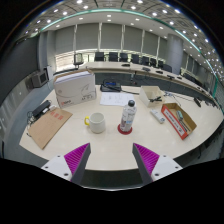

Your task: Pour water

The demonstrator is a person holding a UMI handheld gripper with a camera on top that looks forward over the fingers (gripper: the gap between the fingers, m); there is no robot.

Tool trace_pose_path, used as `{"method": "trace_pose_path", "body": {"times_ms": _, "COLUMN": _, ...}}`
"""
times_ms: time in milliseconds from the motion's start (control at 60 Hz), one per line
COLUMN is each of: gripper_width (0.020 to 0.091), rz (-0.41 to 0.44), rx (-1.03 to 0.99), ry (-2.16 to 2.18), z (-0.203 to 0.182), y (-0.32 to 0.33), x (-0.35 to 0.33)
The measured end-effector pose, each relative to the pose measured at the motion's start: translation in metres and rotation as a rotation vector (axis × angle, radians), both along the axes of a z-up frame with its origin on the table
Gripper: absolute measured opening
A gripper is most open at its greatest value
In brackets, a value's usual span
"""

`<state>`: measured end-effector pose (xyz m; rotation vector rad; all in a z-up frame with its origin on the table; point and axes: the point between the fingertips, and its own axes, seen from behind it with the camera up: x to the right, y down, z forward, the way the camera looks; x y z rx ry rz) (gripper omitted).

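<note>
A clear plastic bottle (127, 117) with a red cap and a label stands upright on the light table (110, 146). A white mug (96, 123) sits just to its left, handle toward the left. Both are well beyond my fingers. My gripper (112, 158) hangs above the near part of the table, open, its two magenta pads (77, 156) spread wide with nothing between them.
A white box (74, 89) stands at the back left, a brown cardboard sheet (48, 127) lies left, papers (115, 98) in the middle back, a small carton (152, 93) and an open red-edged box (179, 119) right. Desks and chairs fill the room behind.
</note>
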<state>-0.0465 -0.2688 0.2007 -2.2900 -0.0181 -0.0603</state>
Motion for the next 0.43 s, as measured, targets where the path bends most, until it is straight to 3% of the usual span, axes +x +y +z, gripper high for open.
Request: {"method": "trace_pose_path", "body": {"times_ms": 433, "gripper_width": 0.0859, "rz": -0.014, "rx": -0.003, "ry": -0.049, "z": 0.01, "y": -0.007, "x": 0.001}}
